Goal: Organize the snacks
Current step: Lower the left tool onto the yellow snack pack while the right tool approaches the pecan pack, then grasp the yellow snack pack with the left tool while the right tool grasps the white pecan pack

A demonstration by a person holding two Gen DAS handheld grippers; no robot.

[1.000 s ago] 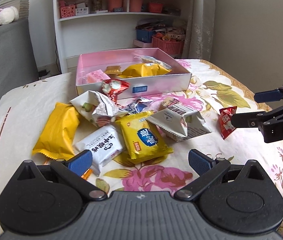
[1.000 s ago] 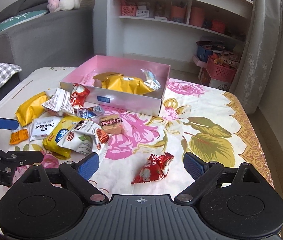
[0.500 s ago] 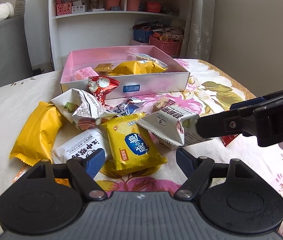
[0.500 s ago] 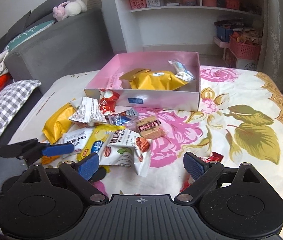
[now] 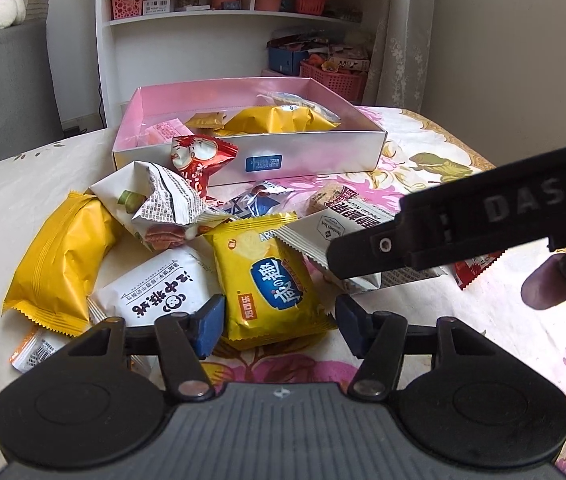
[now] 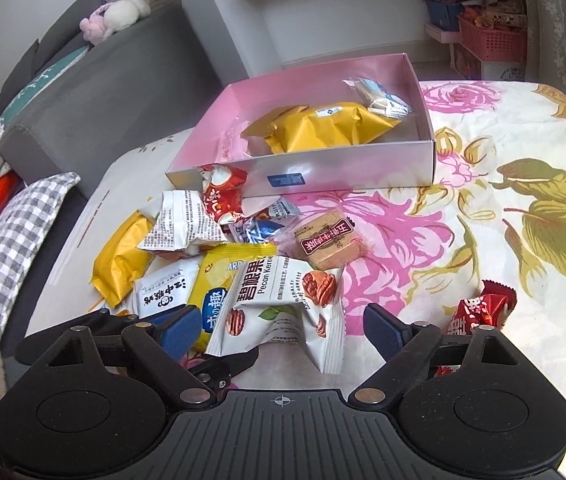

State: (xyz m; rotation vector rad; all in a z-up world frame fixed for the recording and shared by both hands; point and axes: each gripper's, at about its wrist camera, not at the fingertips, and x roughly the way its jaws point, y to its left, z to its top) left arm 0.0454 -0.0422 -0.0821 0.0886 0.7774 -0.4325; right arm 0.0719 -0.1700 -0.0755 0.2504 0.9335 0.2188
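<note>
A pink box (image 5: pixel 303 160) (image 6: pixel 347 174) holds a yellow packet (image 6: pixel 319 128) and a few small snacks. Loose snacks lie in a pile in front of it. My left gripper (image 5: pixel 279 326) is open, its pads either side of the near end of a yellow cracker packet (image 5: pixel 271 280). My right gripper (image 6: pixel 277 330) is open around a white pecan packet (image 6: pixel 283 308), which also shows in the left wrist view (image 5: pixel 351 232). The right gripper's finger (image 5: pixel 463 228) crosses that packet in the left wrist view. A red candy (image 6: pixel 479 308) lies right of the right gripper.
Around the pile lie a long yellow packet (image 5: pixel 59 264), a white packet with black print (image 5: pixel 163 292), a crumpled white packet (image 5: pixel 155 204), a red round-faced candy (image 5: pixel 203 158) and a brown cake bar (image 6: pixel 327 244). A grey sofa (image 6: pixel 95 92) stands left, shelves (image 5: pixel 243 20) behind.
Both grippers have moved forward into the pile. The right gripper swung left from the red candy to the pecan packet. The left gripper closed in on the yellow cracker packet.
</note>
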